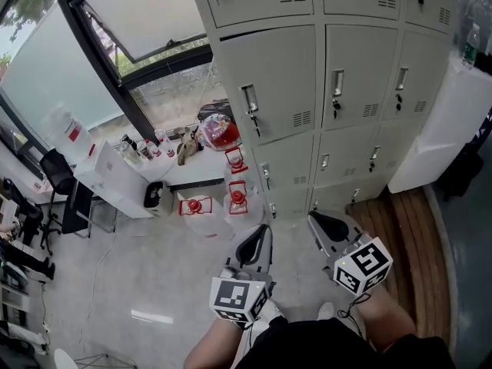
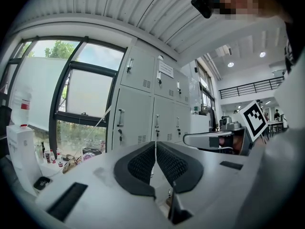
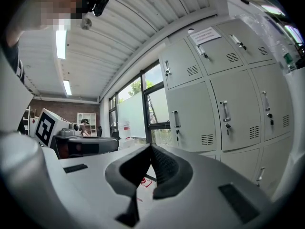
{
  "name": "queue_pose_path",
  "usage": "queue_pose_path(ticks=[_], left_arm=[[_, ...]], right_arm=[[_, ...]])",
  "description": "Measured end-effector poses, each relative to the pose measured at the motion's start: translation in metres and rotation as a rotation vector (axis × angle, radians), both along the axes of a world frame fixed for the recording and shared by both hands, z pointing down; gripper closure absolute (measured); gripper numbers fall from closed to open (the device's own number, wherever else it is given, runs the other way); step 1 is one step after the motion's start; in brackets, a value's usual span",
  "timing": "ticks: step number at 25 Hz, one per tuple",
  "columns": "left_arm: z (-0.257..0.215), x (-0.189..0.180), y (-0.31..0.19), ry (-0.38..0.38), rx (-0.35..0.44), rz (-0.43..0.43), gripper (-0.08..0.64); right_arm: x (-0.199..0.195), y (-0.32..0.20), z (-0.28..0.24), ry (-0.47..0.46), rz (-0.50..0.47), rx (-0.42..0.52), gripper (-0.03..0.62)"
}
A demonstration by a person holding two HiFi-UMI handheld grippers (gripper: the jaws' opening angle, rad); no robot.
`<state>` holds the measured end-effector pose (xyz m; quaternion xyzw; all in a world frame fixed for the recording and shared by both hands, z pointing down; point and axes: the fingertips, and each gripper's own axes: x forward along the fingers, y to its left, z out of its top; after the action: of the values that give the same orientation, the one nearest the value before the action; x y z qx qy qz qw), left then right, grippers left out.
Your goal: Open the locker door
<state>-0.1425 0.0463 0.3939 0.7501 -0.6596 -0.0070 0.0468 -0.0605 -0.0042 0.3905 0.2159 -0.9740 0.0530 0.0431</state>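
A bank of grey lockers [image 1: 338, 83] stands ahead of me, each door with a vertical handle and a key below it. The left door at mid height [image 1: 269, 87] has its handle [image 1: 250, 106] near its left edge, and the same door [image 2: 131, 116] [image 3: 188, 113] shows in both gripper views. All the doors look closed. My left gripper [image 1: 262, 234] is held low in front of my body, shut with nothing in it. My right gripper [image 1: 317, 221] hangs beside it, also shut and empty. Both are well short of the lockers.
A low white counter [image 1: 184, 177] under the window holds bottles and a red-and-white bag [image 1: 217, 133]. Red-labelled jugs [image 1: 237, 197] stand on the floor at the lockers' left foot. A white cabinet [image 1: 446, 121] stands at the right, with wood flooring [image 1: 407, 229] before it.
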Motion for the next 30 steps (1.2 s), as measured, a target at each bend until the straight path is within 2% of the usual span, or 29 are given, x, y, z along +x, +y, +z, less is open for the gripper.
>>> queue_pose_path(ticks=[10,16,21,30], left_arm=[[0.002,-0.073,0.01,-0.006,0.014,0.009,0.537],[-0.002,-0.109,0.011,0.016,0.026,0.014,0.537],[-0.012,-0.121,0.008,0.033,0.05,0.037,0.537],[-0.028,-0.116,-0.004,0.044,0.081,0.101,0.537]], right_arm=[[-0.076,0.009,0.0,0.005,0.008,0.005,0.538],[-0.111,0.012,-0.004,-0.006,0.027,0.022,0.538],[-0.121,0.01,-0.01,-0.007,0.056,0.038,0.538],[-0.115,-0.007,-0.029,-0.012,0.131,0.082,0.538]])
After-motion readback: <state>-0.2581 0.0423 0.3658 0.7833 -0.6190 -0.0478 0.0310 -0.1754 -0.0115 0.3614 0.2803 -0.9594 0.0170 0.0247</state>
